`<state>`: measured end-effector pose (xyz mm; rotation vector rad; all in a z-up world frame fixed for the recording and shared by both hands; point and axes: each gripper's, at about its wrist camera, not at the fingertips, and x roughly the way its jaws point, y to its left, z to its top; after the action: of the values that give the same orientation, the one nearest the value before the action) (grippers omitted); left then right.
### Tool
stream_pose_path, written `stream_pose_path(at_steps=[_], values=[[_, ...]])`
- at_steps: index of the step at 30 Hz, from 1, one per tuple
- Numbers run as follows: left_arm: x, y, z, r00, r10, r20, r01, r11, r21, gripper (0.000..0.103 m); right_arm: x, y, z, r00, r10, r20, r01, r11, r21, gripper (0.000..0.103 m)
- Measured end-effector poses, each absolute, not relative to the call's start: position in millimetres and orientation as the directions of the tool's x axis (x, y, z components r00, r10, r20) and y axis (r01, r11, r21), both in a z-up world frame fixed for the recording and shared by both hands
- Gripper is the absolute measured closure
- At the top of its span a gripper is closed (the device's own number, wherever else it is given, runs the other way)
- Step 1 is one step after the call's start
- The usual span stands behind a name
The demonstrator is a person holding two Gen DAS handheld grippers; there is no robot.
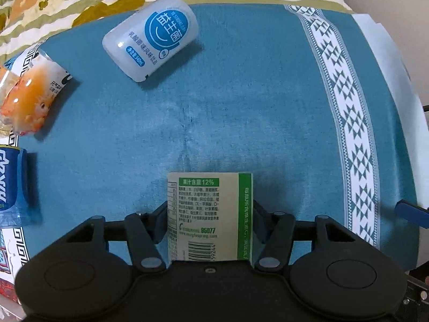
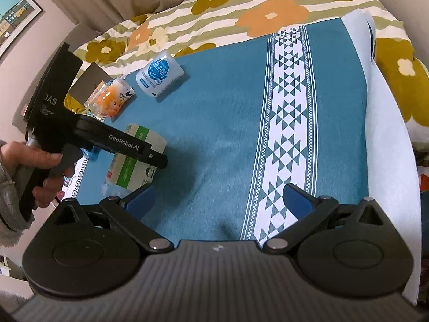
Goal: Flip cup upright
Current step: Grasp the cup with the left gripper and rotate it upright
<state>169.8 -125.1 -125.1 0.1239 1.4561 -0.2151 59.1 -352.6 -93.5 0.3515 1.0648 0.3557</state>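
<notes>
The green-labelled cup (image 1: 209, 214) is clamped on both sides by the left tongs (image 1: 210, 218) at lower centre. The right tongs (image 2: 218, 201) are spread wide, nothing held.

Right gripper (image 2: 218, 201) hangs over the teal cloth with a white patterned band (image 2: 214, 123), blue fingers spread wide on nothing. Ahead to its left, the black left gripper (image 2: 158, 158) clamps a pale green-labelled bottle (image 2: 134, 166). Farther ahead-left lie a white-and-blue cup (image 2: 158, 76) and an orange snack packet (image 2: 112, 100).
</notes>
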Motion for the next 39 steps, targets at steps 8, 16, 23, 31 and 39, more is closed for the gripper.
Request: stream_pose_path(at_steps=[8, 16, 23, 31, 39], values=[[146.2, -110.7, -74.4, 0.247, -0.157, -0.956, 0.175, 0.978, -0.115, 0.039, 55.5, -356.1, -80.3, 0.464, 0.453, -0.761, -0.116, 0.883, 0.455, 0.000], [80.1, -85.3, -47.9, 0.672, -0.135, -0.729, 0.059, 0.990, -0.129, 0.038, 50.0, -351.7, -73.8, 0.483, 0.487, -0.728, -0.138, 0.863, 0.486, 0.000], [73.2, -77.7, -85.0, 0.818, -0.110, -0.565, -0.006, 0.980, -0.199, 0.038, 46.1, -334.6, -93.6, 0.465, 0.461, -0.756, -0.162, 0.884, 0.439, 0.000], [71.3, -74.6, -119.3, 0.861, -0.113, -0.496, 0.020, 0.982, -0.190, 0.038, 40.7, -329.1, -117.8, 0.431, 0.432, -0.792, -0.161, 0.900, 0.404, 0.000], [55.2, -83.1, -122.2, 0.856, -0.106, -0.506, 0.074, 0.994, -0.083, 0.037, 38.7, -322.4, -126.4, 0.407, 0.461, -0.788, -0.180, 0.887, 0.426, 0.000]])
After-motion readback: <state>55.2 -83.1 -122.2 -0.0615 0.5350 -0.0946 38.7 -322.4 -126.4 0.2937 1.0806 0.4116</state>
